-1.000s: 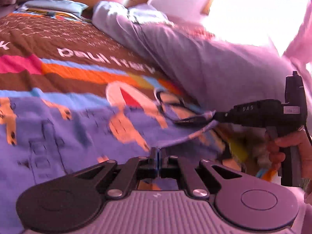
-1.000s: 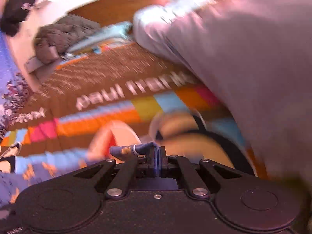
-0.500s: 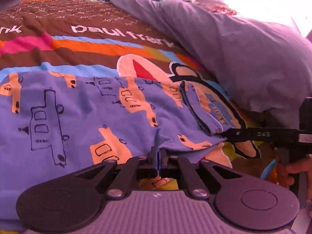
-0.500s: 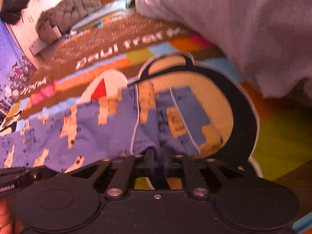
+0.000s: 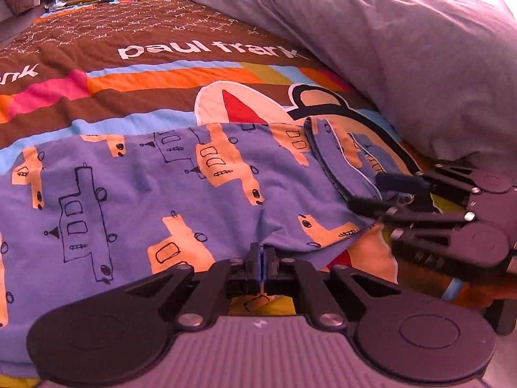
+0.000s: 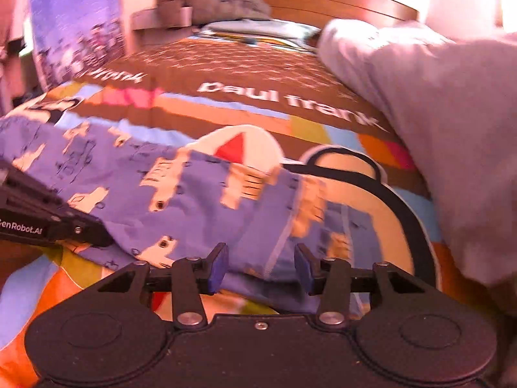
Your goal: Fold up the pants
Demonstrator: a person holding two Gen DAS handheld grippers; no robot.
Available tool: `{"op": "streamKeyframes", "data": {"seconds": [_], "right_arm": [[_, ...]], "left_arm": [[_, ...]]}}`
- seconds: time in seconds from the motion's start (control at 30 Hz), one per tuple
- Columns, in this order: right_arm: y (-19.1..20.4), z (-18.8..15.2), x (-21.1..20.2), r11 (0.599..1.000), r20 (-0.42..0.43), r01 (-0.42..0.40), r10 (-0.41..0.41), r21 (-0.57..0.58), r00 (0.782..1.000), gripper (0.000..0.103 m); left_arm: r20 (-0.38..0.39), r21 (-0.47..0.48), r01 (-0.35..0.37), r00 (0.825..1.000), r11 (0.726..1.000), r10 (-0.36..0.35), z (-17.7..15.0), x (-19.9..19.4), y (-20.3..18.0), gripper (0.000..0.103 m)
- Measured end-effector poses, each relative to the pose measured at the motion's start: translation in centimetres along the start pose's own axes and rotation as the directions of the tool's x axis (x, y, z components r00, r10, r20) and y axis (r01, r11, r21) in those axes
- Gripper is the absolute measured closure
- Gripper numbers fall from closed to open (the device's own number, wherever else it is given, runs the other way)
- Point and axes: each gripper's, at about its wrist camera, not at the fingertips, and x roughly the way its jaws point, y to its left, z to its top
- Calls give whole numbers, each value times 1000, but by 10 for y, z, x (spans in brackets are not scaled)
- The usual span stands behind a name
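From the left wrist, the left gripper [image 5: 261, 260] was clamped on the near edge of the blue pyjama pants [image 5: 181, 194], which lay spread on the striped bedspread [image 5: 135, 97]. A grey duvet [image 5: 420, 58] was heaped at the right. The right gripper [image 5: 384, 194] sat at the pants' right end.

From the right wrist, the right gripper's [image 6: 260, 266] jaws had just been opening and stood apart, with the pants' [image 6: 200, 194] edge lying between the blue pads [image 6: 217, 266], unpinched. A wooden headboard [image 6: 323, 3] stood beyond.

We're in a home bedroom: a bed [image 6: 245, 74] under a bright cartoon bedspread [image 5: 155, 74], wooden headboard [image 6: 323, 1] behind, grey duvet [image 5: 404, 48] bunched alongside.
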Motion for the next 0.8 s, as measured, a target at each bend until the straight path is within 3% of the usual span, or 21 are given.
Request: {"op": "streamKeyframes", "data": {"seconds": [0.1,0.23,0.43,0.5,0.63,0.8], "right_arm": [[12,-3,11,997,-30,-2,-1,-72,1000,62],[11,-3,18,998,-49,17,-19,-56,999,90],[-38,-6,-7,983,49,17,-26,184,998,92],[-64,-12,-16,953,71,32,-56,301,996,92],[-115,-38,-20,849,41,32,-64,528,997,95],[-135,-57,-15,781,5,2,-6,625,1000,95]], "left_arm": [[-9,18,-19,1000,1000,19,2,0,-5,103],[-16,18,-44,999,999,44,3,-3,-11,103],[-28,63,-92,995,994,94,2,-21,-25,103],[-37,88,-95,994,992,99,0,-23,-30,103],[-77,151,-123,988,981,136,-5,-15,-39,103],[-144,152,-77,985,985,100,1,-11,-37,99]]}}
